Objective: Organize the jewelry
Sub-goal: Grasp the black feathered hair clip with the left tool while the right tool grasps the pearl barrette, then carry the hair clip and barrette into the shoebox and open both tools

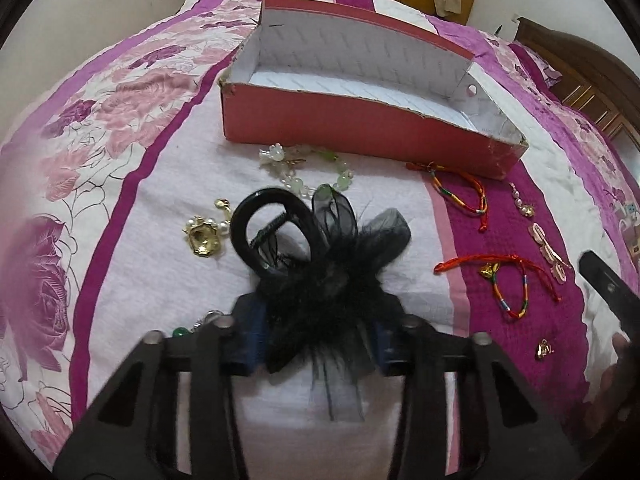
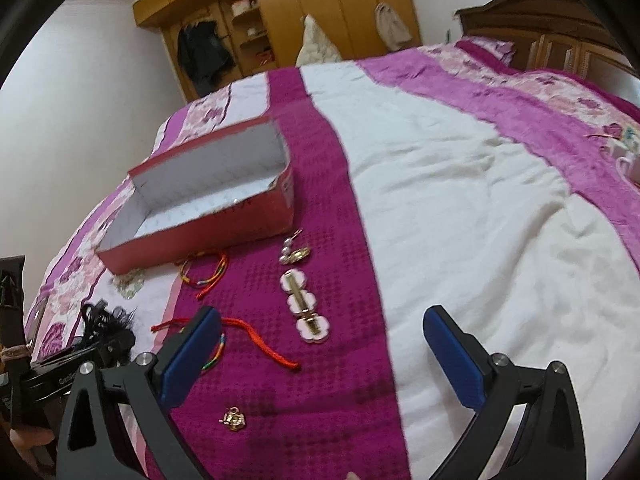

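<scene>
My left gripper (image 1: 320,312) is shut on a black feathered hair clip (image 1: 320,276) and holds it above the bedspread; the clip also shows in the right wrist view (image 2: 106,326). An open red box (image 1: 360,92) with a white inside stands beyond it, also in the right wrist view (image 2: 200,200). A green bead bracelet (image 1: 304,170), a gold pearl brooch (image 1: 204,234) and two red cord bracelets (image 1: 460,194) (image 1: 500,280) lie on the bed. My right gripper (image 2: 320,344) is open and empty above the bed, near a pink flower hair clip (image 2: 304,300).
A gold charm (image 2: 234,418) lies near my right gripper's left finger. A pearl earring (image 2: 294,254) lies by the box. A wooden wardrobe (image 2: 280,12) and a headboard (image 2: 540,28) stand beyond the bed. White cups (image 2: 628,160) sit at the far right.
</scene>
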The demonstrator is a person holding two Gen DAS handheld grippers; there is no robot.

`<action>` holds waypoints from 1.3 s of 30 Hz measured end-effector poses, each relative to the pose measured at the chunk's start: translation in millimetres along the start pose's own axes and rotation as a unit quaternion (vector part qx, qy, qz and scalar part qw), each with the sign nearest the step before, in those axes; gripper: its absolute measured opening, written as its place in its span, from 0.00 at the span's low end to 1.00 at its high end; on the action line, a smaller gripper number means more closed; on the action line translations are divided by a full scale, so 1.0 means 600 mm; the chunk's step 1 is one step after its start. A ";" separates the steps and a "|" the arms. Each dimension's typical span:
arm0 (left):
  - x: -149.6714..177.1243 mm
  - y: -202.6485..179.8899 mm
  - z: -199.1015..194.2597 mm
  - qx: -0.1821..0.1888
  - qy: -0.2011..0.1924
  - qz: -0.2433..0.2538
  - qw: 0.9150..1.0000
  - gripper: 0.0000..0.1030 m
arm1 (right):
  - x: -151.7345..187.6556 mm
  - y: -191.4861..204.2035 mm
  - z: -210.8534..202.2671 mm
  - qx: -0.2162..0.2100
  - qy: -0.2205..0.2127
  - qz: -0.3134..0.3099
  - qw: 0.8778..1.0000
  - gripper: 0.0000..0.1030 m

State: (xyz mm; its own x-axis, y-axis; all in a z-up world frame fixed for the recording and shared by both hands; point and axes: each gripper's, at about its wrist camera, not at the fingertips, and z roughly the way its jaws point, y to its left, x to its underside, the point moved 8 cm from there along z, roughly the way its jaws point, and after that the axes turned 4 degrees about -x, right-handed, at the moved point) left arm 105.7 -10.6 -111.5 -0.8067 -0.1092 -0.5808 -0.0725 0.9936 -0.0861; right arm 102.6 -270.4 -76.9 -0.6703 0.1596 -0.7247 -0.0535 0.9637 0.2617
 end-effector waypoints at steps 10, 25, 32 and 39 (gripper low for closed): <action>-0.004 0.026 -0.013 0.034 -0.002 -0.032 0.999 0.12 | -0.006 0.014 0.060 -0.010 0.053 -0.028 0.998 0.66; -0.016 0.006 -0.071 0.057 -0.051 0.000 0.997 0.11 | 0.012 -0.001 0.095 0.015 0.102 -0.004 0.995 0.61; -0.018 0.002 -0.105 0.064 -0.076 0.007 0.995 0.11 | 0.014 -0.025 0.061 0.018 0.075 0.027 0.997 0.20; -0.029 0.002 -0.146 0.068 -0.108 0.010 0.992 0.11 | 0.004 -0.009 0.000 0.003 0.037 0.026 0.999 0.20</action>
State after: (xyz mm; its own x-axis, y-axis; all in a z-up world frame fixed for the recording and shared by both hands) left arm 68.3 -5.0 -30.3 -0.6615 -0.1069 -0.7423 0.0349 0.9843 -0.1728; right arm 101.5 -275.2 -80.1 -0.7246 0.1940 -0.6613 -0.0119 0.9559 0.2935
